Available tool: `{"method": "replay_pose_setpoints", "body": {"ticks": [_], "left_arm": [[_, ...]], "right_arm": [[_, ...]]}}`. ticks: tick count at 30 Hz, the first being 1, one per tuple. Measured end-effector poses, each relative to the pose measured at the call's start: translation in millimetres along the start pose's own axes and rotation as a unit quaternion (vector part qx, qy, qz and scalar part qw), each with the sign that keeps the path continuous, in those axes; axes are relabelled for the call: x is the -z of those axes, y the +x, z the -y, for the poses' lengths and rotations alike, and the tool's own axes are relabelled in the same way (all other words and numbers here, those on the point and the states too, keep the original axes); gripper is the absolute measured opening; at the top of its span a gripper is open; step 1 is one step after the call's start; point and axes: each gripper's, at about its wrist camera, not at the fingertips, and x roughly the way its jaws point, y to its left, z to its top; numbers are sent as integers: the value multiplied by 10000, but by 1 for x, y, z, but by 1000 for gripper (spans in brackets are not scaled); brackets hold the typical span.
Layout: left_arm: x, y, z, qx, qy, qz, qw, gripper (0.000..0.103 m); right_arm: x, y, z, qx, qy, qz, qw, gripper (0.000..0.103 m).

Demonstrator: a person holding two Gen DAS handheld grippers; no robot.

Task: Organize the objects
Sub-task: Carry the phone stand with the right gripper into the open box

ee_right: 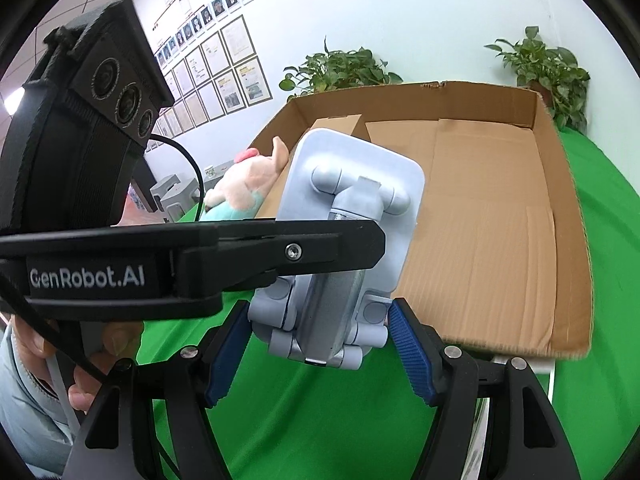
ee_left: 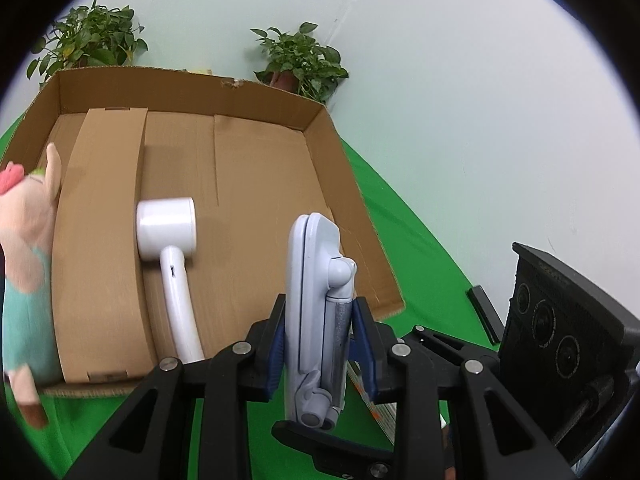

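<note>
A pale grey folding phone stand [ee_left: 312, 280] hangs above the green cloth at the near edge of the cardboard box [ee_left: 240, 92]. My left gripper [ee_left: 320, 340] is shut on it, blue pads pressing its flat sides. In the right wrist view the stand [ee_right: 352, 184] shows its back, and my right gripper [ee_right: 320, 324] is shut on its lower hinge end, one pad on each side. The left gripper's black finger [ee_right: 320, 248] crosses the stand's middle. A white handheld device [ee_left: 168, 240] lies inside the box.
A plush toy in pink and teal [ee_left: 24, 248] leans at the box's left wall. Two potted plants [ee_left: 300, 60] stand behind the box against the white wall. Green cloth [ee_right: 320, 420] covers the table. A hand [ee_right: 92, 380] holds the left gripper's handle.
</note>
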Motion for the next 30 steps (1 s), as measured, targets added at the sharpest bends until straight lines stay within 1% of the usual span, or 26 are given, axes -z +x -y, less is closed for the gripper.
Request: {"method": "replay_pose_setpoints", "body": {"ticks": [5, 10, 15, 20, 24, 30], "left_arm": [[-16, 12, -15, -62, -168, -35, 9998, 29], [-25, 26, -29, -61, -308, -170, 9994, 29], [-28, 41, -37, -149, -397, -362, 9984, 29], [-28, 60, -42, -195, -495, -528, 9972, 29], [-27, 74, -43, -200, -565, -629, 9962, 29], [-20, 88, -49, -297, -628, -905, 9935, 28]], "right_arm": [[-19, 15, 9, -84, 24, -142, 9999, 67], [-29, 33, 19, -132, 47, -334, 9993, 67], [-29, 49, 31, -185, 192, -484, 9985, 67], [-28, 62, 50, -252, 429, -721, 9962, 67], [-26, 71, 63, -212, 565, -870, 9944, 66], [-21, 89, 75, -175, 738, -1109, 9909, 64]]}}
